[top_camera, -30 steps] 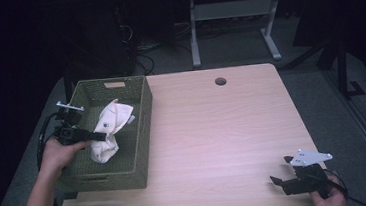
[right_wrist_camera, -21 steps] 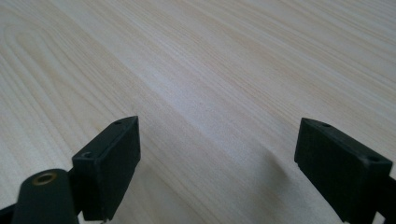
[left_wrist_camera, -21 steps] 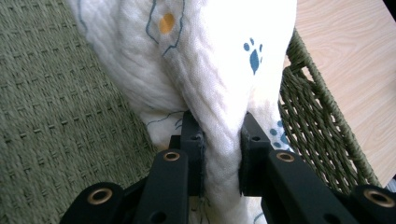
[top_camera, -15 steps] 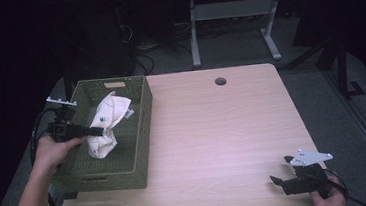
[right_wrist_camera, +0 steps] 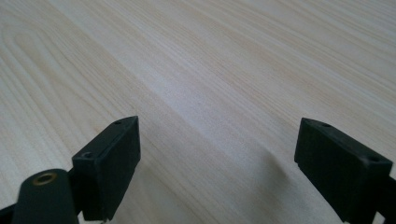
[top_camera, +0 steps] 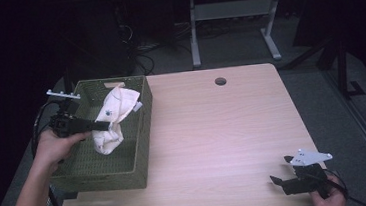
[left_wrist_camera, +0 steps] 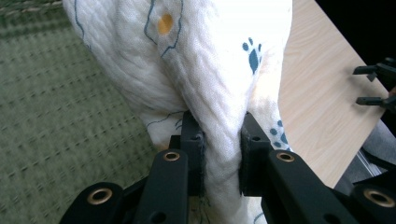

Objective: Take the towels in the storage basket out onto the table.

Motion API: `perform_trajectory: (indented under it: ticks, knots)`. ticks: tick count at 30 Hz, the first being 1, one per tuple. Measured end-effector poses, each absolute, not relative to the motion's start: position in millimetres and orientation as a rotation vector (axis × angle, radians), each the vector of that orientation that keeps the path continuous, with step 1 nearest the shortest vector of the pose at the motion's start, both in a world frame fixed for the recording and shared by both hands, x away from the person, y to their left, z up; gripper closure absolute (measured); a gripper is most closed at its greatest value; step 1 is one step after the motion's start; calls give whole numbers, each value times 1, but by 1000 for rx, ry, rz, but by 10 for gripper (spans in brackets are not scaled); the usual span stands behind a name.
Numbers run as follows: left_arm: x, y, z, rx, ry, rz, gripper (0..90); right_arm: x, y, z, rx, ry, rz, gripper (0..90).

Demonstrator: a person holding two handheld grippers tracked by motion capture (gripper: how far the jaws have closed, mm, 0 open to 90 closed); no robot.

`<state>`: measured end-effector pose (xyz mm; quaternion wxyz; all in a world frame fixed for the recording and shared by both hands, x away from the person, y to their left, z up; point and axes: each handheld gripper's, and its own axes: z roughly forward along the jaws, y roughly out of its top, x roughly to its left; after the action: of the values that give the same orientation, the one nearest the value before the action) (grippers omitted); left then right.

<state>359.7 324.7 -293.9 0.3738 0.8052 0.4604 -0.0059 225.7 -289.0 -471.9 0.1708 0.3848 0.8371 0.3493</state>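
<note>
Left gripper (left_wrist_camera: 219, 154) clamped on cloth (top_camera: 112, 119) over basket (top_camera: 104, 177): soft, light, floppy; bunched fold = good hold. Right gripper (right_wrist_camera: 219, 172) jaws apart, nothing between.

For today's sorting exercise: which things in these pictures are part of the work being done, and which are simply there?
In the work:
- white cloth, pinched and hanging partly over the basket's edge
- green basket, which the cloth is in
- left gripper, shut on the cloth

Simply there:
- right gripper, open, at the table's near right corner
- wooden table
- round hole in the tabletop
</note>
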Motion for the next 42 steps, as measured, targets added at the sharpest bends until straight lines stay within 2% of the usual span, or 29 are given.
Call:
perform_trajectory:
  ticks: [23,42]
  knots:
    - [361,262,-278,2165,1050,-26,757,225,-289,-472,1091,2381,994,140]
    - [363,234,-273,2213,999,-30,756,224,-292,-470,1086,2376,999,140]
